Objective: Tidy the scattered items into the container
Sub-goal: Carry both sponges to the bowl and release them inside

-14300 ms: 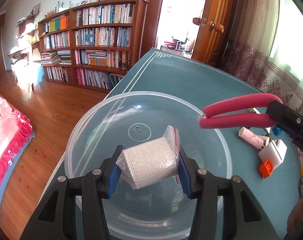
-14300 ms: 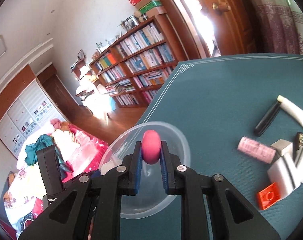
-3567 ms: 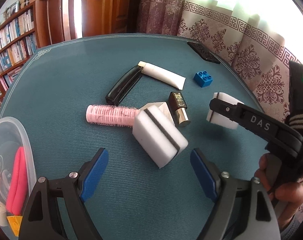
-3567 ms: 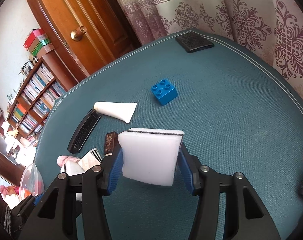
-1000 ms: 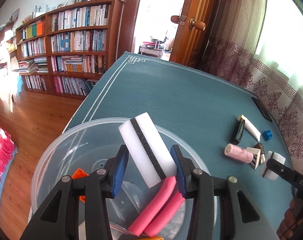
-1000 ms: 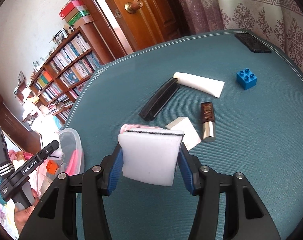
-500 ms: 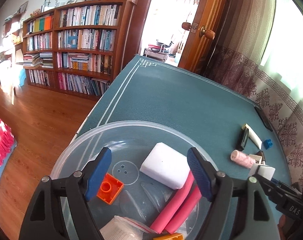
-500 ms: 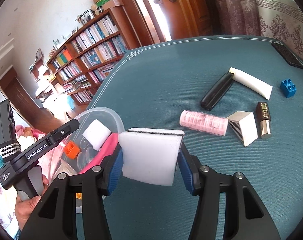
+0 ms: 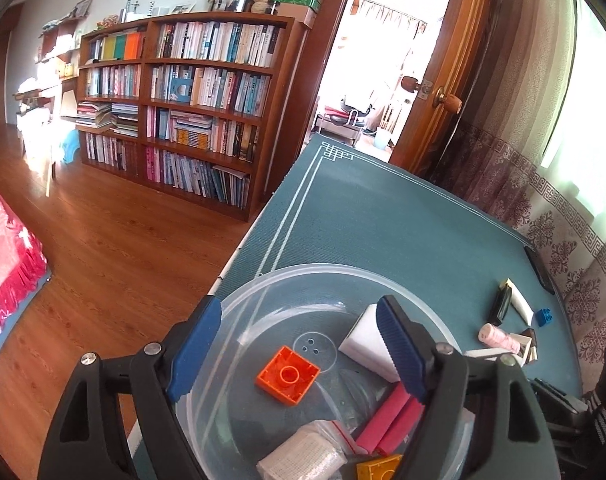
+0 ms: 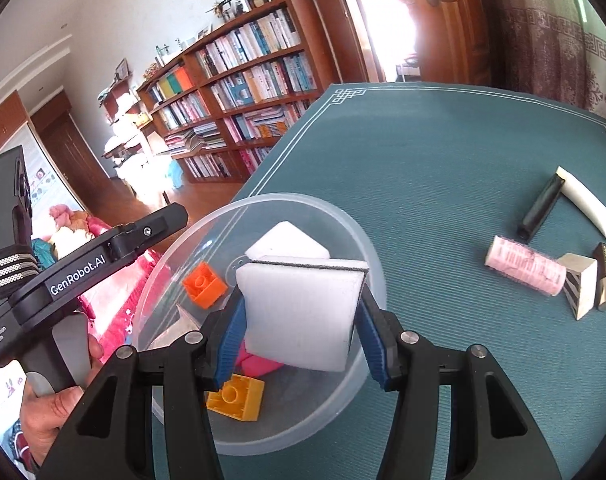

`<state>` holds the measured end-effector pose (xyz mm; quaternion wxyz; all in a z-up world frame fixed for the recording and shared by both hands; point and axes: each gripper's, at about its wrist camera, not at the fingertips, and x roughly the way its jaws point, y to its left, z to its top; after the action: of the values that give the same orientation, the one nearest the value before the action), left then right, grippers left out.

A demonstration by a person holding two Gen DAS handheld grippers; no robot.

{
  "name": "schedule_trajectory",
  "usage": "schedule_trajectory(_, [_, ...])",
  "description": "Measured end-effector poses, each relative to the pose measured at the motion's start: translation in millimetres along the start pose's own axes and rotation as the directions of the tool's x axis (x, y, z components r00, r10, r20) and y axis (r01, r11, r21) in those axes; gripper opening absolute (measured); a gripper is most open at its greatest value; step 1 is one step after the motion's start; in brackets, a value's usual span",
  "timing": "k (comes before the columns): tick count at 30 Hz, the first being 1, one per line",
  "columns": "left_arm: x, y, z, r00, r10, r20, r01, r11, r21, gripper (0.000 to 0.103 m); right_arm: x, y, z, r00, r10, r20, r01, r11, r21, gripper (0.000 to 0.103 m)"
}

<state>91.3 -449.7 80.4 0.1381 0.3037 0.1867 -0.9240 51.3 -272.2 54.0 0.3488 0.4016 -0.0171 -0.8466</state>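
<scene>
A clear plastic bowl point(image 9: 263, 286) point(image 10: 367, 240) sits at the table's near-left corner. It holds a white sponge point(image 9: 363, 344) point(image 10: 287, 240), an orange brick point(image 9: 287, 375) point(image 10: 204, 284), pink-handled pliers point(image 9: 387, 420), a bagged white roll point(image 9: 303, 458) and a yellow brick point(image 10: 237, 396). My left gripper point(image 9: 299, 350) is open above the bowl, nothing between its pads. My right gripper point(image 10: 301, 316) is shut on a second white sponge point(image 10: 303, 312), held over the bowl. A pink hair roller point(image 10: 525, 266), a striped white wedge point(image 10: 583, 284), a brown lipstick point(image 10: 605, 276), a black comb point(image 10: 541, 206) and a white tube point(image 10: 587, 200) lie on the table.
The teal table point(image 9: 383, 216) ends just left of the bowl, above a wooden floor point(image 9: 103, 240). A blue brick point(image 9: 544, 317) and a black remote point(image 9: 539, 268) lie at the far right by the curtain. A bookcase point(image 9: 183, 112) and an open door stand beyond.
My right gripper has carried its sponge from the table's middle to above the bowl. My left gripper let its sponge go into the bowl half a second ago and stays open.
</scene>
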Motion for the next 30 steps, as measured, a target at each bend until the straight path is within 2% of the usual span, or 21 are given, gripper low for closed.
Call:
schedule_trajectory(6, [-8.8, 9.0, 1.9, 0.999, 0.035, 0.028, -0.035, 0.999, -0.006, 0.084, 21.2, 29.0, 6.6, 1.000, 0.029, -0.013, -0.029, 0.999, -0.045, 0.056])
schedule_trajectory(13, [-13.2, 21.3, 3.0, 0.999, 0.036, 0.037, -0.035, 0.999, -0.035, 0.084, 32.0, 47.0, 10.7, 0.998, 0.056, -0.016, -0.057, 0.995, -0.083, 0.062])
schedule_trajectory(15, [-12.8, 22.7, 2.1, 0.999, 0.037, 0.033, -0.035, 0.998, -0.043, 0.084, 30.1, 43.8, 9.3, 0.998, 0.055, -0.012, -0.056, 0.995, -0.079, 0.065])
schedule_trajectory(24, [-9.8, 20.8, 0.4, 0.999, 0.033, 0.020, -0.032, 0.998, -0.045, 0.084, 28.7, 25.3, 4.6, 0.997, 0.071, -0.041, -0.072, 0.997, -0.028, 0.065])
schedule_trajectory(30, [-9.1, 14.3, -2.0, 1.000, 0.028, 0.013, -0.028, 0.999, -0.032, 0.084, 11.9, 16.1, 0.5, 0.998, 0.056, -0.004, -0.056, 0.998, -0.029, 0.065])
